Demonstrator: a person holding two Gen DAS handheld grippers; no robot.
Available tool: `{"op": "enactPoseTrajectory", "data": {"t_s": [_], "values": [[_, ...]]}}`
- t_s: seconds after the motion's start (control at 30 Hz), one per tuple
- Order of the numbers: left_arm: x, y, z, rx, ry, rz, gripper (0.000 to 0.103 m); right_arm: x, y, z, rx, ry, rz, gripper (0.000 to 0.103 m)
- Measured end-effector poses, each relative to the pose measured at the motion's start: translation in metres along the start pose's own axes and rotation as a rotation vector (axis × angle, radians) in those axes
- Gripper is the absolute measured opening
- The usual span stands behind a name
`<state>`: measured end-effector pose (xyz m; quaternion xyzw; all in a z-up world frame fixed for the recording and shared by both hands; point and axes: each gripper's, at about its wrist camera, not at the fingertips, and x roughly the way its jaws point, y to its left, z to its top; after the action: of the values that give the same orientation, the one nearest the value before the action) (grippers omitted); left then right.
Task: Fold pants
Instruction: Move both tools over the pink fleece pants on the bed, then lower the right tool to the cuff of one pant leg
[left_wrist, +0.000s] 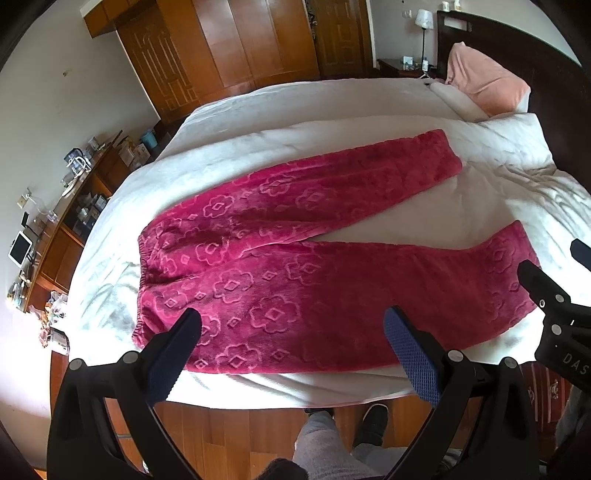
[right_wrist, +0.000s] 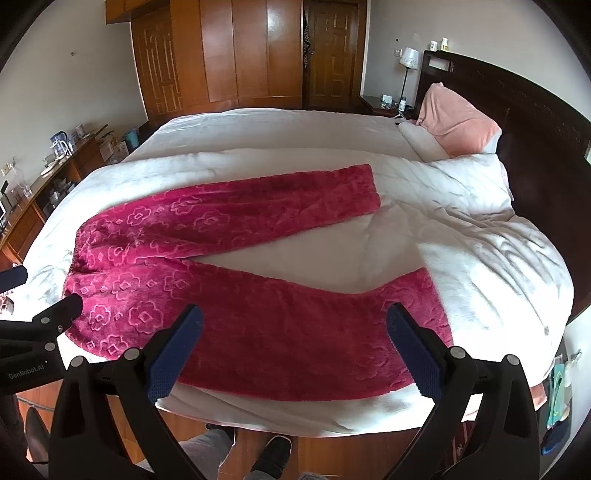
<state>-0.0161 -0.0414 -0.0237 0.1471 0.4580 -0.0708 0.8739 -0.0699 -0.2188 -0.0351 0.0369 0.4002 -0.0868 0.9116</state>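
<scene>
Magenta fleece pants (left_wrist: 295, 258) with an embossed flower pattern lie flat on the white bed, waistband to the left and the two legs spread apart to the right; they also show in the right wrist view (right_wrist: 240, 291). My left gripper (left_wrist: 293, 319) is open and empty, held above the near edge of the pants by the waist and near leg. My right gripper (right_wrist: 295, 317) is open and empty, held above the near leg. In the left wrist view the right gripper (left_wrist: 550, 266) shows at the right, by the near leg's cuff. In the right wrist view the left gripper (right_wrist: 40, 291) shows at the left, by the waistband.
The bed (right_wrist: 480, 258) has a rumpled white quilt, a pink pillow (right_wrist: 458, 122) and a dark headboard (right_wrist: 535, 110) at the right. Wooden wardrobes (right_wrist: 236, 51) stand behind. A cluttered sideboard (left_wrist: 62, 206) runs along the left wall. The person's legs and feet (left_wrist: 332, 428) stand on the wooden floor at the bed's near edge.
</scene>
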Motion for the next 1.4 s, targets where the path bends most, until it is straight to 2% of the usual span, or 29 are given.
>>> {"op": "enactPoseTrajectory", "data": {"t_s": [0.33, 0.73, 1.0, 1.4], "values": [[0.015, -0.012, 0.010, 0.016, 0.038, -0.013, 0.098, 0.011, -0.016, 0.002, 0.036, 0.026, -0.022, 0.100], [0.040, -0.004, 0.028, -0.003, 0.073, -0.043, 0.098, 0.031, -0.013, 0.018, 0.053, 0.033, -0.021, 0.100], [0.086, 0.045, 0.041, -0.162, 0.170, -0.134, 0.098, 0.057, 0.003, 0.037, 0.063, 0.068, -0.002, 0.100], [0.148, 0.103, 0.055, -0.202, 0.240, -0.106, 0.098, 0.113, 0.052, 0.061, 0.048, 0.163, 0.015, 0.100]]}}
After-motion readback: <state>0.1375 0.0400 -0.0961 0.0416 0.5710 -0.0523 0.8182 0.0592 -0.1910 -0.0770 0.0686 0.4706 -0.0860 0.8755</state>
